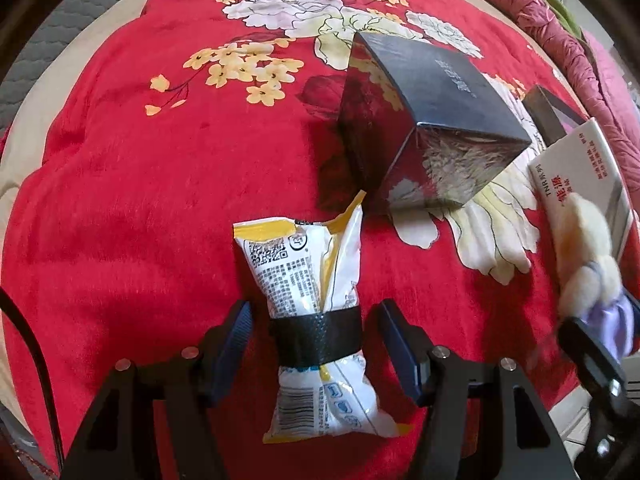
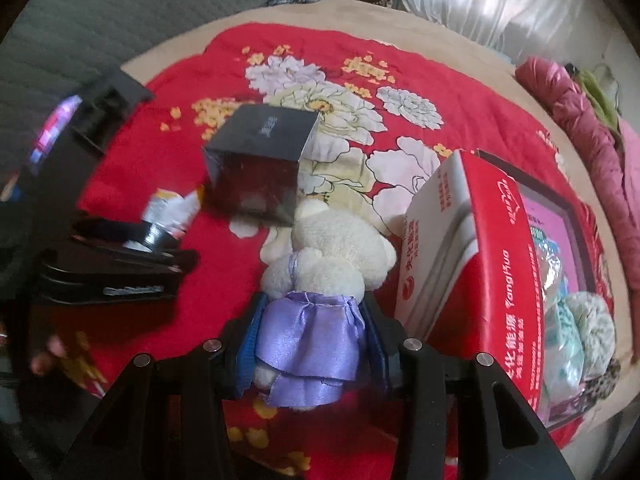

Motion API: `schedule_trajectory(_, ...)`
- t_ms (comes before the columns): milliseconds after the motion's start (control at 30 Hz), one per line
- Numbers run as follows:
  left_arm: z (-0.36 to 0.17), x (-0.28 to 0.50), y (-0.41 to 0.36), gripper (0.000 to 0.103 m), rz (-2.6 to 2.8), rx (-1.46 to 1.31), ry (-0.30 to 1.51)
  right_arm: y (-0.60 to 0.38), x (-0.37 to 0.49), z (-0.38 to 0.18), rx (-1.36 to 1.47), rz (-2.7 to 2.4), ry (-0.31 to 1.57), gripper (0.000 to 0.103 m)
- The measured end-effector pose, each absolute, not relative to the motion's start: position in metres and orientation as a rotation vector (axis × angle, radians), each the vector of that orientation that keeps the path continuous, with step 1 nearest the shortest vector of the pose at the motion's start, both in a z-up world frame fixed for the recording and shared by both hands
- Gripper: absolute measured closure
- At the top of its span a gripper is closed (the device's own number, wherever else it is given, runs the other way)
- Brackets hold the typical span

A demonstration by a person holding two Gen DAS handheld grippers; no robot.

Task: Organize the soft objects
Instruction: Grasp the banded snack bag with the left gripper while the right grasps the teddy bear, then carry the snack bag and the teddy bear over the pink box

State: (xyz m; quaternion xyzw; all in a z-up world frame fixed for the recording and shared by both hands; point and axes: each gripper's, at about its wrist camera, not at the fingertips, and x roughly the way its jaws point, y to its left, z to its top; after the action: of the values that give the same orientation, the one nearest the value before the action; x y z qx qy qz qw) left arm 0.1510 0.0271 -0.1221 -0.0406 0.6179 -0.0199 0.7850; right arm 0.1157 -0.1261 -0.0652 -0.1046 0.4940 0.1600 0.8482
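Note:
A white and yellow snack bag with a black band around its middle lies on the red floral blanket. My left gripper is open, one finger on each side of the bag, not touching it. My right gripper is shut on a cream plush bear in a purple dress, held above the blanket beside the red and white box. The bear also shows in the left wrist view, and the bag in the right wrist view.
A shiny dark cube box stands on the blanket beyond the bag. The open red and white box holds several soft items. Pink bedding lies along the right edge. Grey padded floor lies beyond the blanket.

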Motion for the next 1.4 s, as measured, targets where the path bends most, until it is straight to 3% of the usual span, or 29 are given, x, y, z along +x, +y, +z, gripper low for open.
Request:
schedule_trajectory(200, -0.121, 0.153, 0.018, 0.042, -0.016, -0.047, 1.316, -0.133, 0.113, -0.053, -0.146, 0.361, 1.025, 0.056)
schedule_trajectory(367, -0.117, 0.149, 0.007, 0.063, -0.015, -0.001, 1.288, -0.135, 0.110, -0.046, -0.093, 0.386, 1.020, 0.056)
schedule_trajectory(800, -0.102, 0.123, 0.016, 0.064, -0.066, -0.105, 1.283, -0.143, 0.101, -0.030, -0.020, 0.404, 0.999, 0.056)
schedule_trajectory(1400, -0.018, 0.099, -0.015, 0.064, -0.121, -0.050, 1.128, -0.185, 0.080, 0.020, 0.078, 0.366, 0.882, 0.056)
